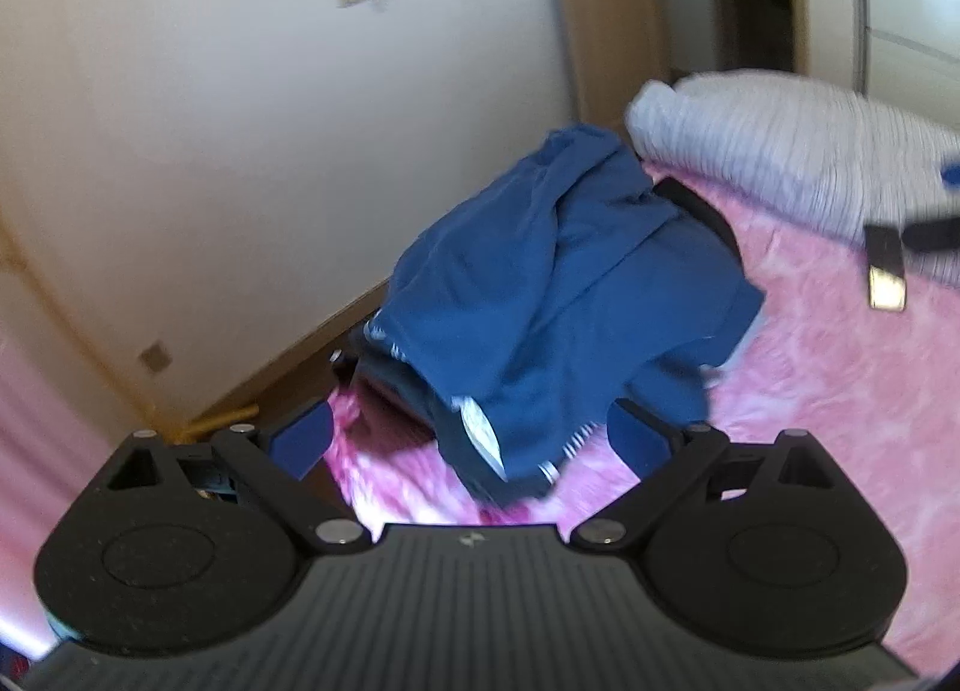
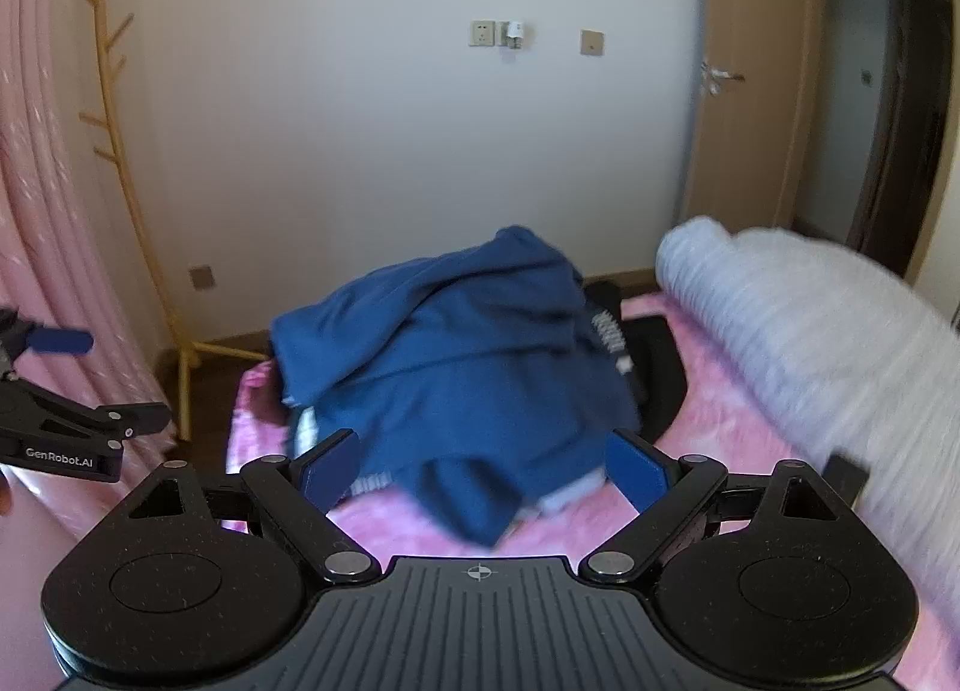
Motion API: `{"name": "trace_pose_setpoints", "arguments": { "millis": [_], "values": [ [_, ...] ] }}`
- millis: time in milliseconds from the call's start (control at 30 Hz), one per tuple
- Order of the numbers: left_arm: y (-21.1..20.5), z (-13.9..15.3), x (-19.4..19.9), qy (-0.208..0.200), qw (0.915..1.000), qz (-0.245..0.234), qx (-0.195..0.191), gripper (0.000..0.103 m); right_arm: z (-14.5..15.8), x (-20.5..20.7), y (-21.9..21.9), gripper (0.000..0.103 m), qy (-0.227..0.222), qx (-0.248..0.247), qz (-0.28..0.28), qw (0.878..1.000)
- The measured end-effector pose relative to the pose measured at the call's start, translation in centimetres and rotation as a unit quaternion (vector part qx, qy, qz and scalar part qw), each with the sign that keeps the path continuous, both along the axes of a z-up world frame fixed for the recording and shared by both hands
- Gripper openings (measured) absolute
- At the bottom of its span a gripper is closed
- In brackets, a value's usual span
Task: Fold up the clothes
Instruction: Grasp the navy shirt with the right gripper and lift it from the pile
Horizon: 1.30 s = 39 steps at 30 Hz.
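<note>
So the blue garment (image 2: 456, 355) is sitting crumpled in a heap in the middle of both views, on top of a pink fuzzy blanket (image 2: 720, 391) that covers the bed, right near the bed's far edge by the wall. Nothing's folded yet, I'd say: it's bunched up with a hem and a white label poking out at the lower side, and there's something dark (image 1: 702, 211) tucked under it toward the upper right. The left gripper (image 1: 474, 439) and right gripper (image 2: 480, 466) both have their jaws spread wide with nothing between them, hovering just short of the pile, which looks to me like lining up to grab two edges and spread the thing flat. A rolled grey-white quilt (image 2: 810, 331) is pushed off to the right, probably to leave folding room.
</note>
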<state>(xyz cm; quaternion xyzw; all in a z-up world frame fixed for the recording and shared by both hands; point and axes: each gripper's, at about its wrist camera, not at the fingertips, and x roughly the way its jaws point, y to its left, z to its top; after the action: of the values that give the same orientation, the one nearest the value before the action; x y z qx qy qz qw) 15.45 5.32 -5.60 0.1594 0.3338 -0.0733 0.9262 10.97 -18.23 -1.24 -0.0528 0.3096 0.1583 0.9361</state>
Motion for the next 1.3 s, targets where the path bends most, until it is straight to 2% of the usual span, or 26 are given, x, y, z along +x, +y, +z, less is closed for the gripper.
{"name": "trace_pose_setpoints", "arguments": {
  "millis": [100, 233, 367, 433, 533, 600, 633, 667, 700, 733, 767, 800, 833, 933, 1033, 1167, 1300],
  "values": [
    [0.0, -2.6, 5.4, -0.003, 0.9985, -0.047, 0.027, 0.096, -0.8, 5.7, 1.6, 0.091, 0.005, -0.022, 0.011, 1.000],
    [-0.8, -6.4, 12.2, -0.003, 0.9919, -0.110, 0.063, 0.095, -2.8, 15.2, 4.5, 0.091, 0.025, -0.036, 0.025, 0.999],
    [-1.2, -9.9, 17.5, 0.000, 0.9815, -0.164, 0.099, 0.093, -5.1, 24.2, 6.6, 0.091, 0.049, -0.010, 0.019, 0.999],
    [-1.1, -11.3, 19.4, 0.004, 0.9768, -0.184, 0.110, 0.086, -6.5, 28.0, 7.0, 0.091, 0.072, 0.020, 0.004, 0.997],
    [-0.6, -12.2, 20.8, 0.014, 0.9749, -0.201, 0.095, 0.069, -9.1, 32.7, 7.3, 0.091, 0.115, 0.071, -0.021, 0.991],
    [-0.3, -12.4, 21.0, 0.021, 0.9737, -0.213, 0.079, 0.045, -11.1, 35.2, 7.4, 0.091, 0.153, 0.097, -0.041, 0.983],
    [-0.2, -12.5, 21.0, 0.026, 0.9730, -0.218, 0.072, 0.037, -11.9, 36.0, 7.5, 0.091, 0.168, 0.108, -0.048, 0.979],
    [0.0, -12.5, 21.0, 0.028, 0.9725, -0.221, 0.067, 0.025, -12.6, 36.7, 7.5, 0.090, 0.179, 0.120, -0.053, 0.975],
    [0.1, -12.4, 20.9, 0.027, 0.9723, -0.223, 0.064, 0.018, -13.0, 37.2, 7.5, 0.084, 0.186, 0.130, -0.058, 0.972],
    [0.2, -12.1, 20.8, 0.025, 0.9724, -0.224, 0.061, 0.014, -12.9, 37.4, 7.3, 0.052, 0.185, 0.135, -0.063, 0.971],
    [0.3, -11.7, 20.7, 0.020, 0.9725, -0.225, 0.058, 0.009, -12.7, 37.6, 7.1, 0.030, 0.184, 0.141, -0.068, 0.970],
    [0.4, -11.1, 20.3, 0.011, 0.9726, -0.226, 0.053, 0.007, -12.3, 37.7, 6.7, 0.018, 0.181, 0.152, -0.071, 0.969],
    [0.5, -10.4, 19.8, 0.002, 0.9724, -0.228, 0.049, 0.007, -11.6, 37.5, 5.8, 0.013, 0.172, 0.172, -0.069, 0.968],
    [0.5, -7.6, 18.2, -0.036, 0.9681, -0.246, 0.035, 0.006, -7.6, 36.0, 4.3, 0.007, 0.123, 0.186, -0.047, 0.974],
    [-0.4, -4.3, 14.5, -0.072, 0.9559, -0.284, 0.011, 0.006, -3.1, 31.8, 1.9, 0.006, 0.066, 0.212, -0.043, 0.974],
    [-3.3, -1.2, 7.3, -0.098, 0.9290, -0.356, -0.019, 0.006, 1.7, 22.4, -3.4, 0.006, 0.000, 0.241, -0.065, 0.968],
    [-7.9, -0.5, -1.8, -0.088, 0.8943, -0.438, -0.032, 0.006, 3.3, 10.9, -9.6, 0.006, -0.030, 0.238, -0.112, 0.964]
  ]
}}
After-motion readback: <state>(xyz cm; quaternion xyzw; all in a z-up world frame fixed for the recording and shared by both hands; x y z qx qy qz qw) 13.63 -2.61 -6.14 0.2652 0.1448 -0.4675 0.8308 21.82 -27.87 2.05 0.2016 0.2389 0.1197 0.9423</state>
